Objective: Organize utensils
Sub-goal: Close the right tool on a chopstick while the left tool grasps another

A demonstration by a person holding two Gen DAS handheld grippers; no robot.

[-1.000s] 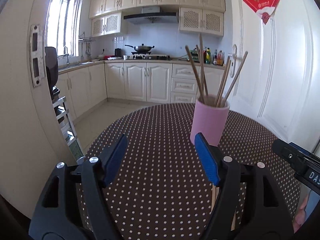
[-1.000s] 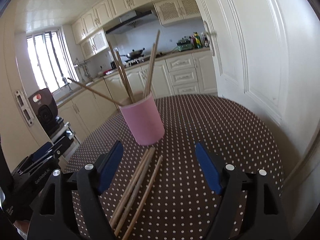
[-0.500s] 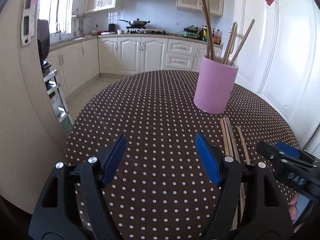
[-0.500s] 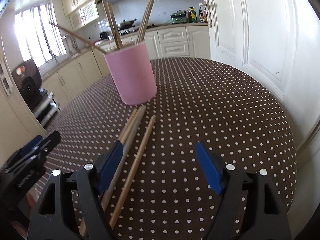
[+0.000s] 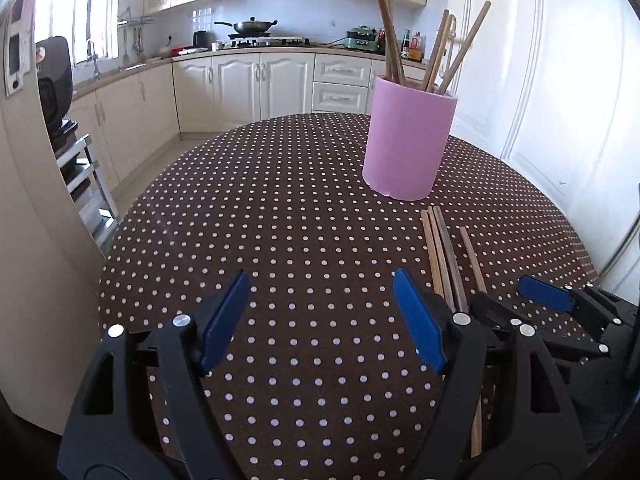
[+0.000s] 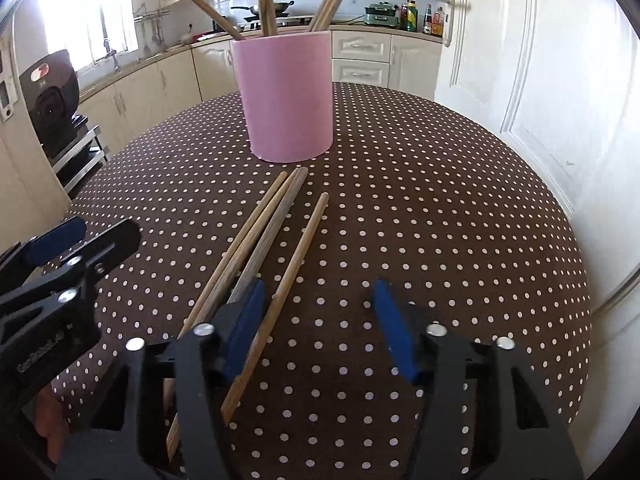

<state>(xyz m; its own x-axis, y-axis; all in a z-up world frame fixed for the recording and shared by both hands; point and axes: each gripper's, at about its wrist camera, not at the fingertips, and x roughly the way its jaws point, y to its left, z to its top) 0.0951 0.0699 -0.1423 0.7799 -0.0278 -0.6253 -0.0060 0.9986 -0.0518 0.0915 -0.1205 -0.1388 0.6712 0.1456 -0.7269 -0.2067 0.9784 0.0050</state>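
A pink cup stands on the dotted brown table with several chopsticks upright in it; it also shows in the right wrist view. Several loose wooden chopsticks lie on the table in front of the cup, also in the left wrist view. My left gripper is open and empty, left of the loose chopsticks. My right gripper is open and low over the table; the rightmost chopstick runs just inside its left finger.
The round table's edge curves close on the right, next to a white door. A black camera on a stand is off the table to the left. Kitchen cabinets line the back.
Both grippers have dropped lower and nearer the table. The right gripper has closed in on the loose chopsticks, so that one now lies between its fingers.
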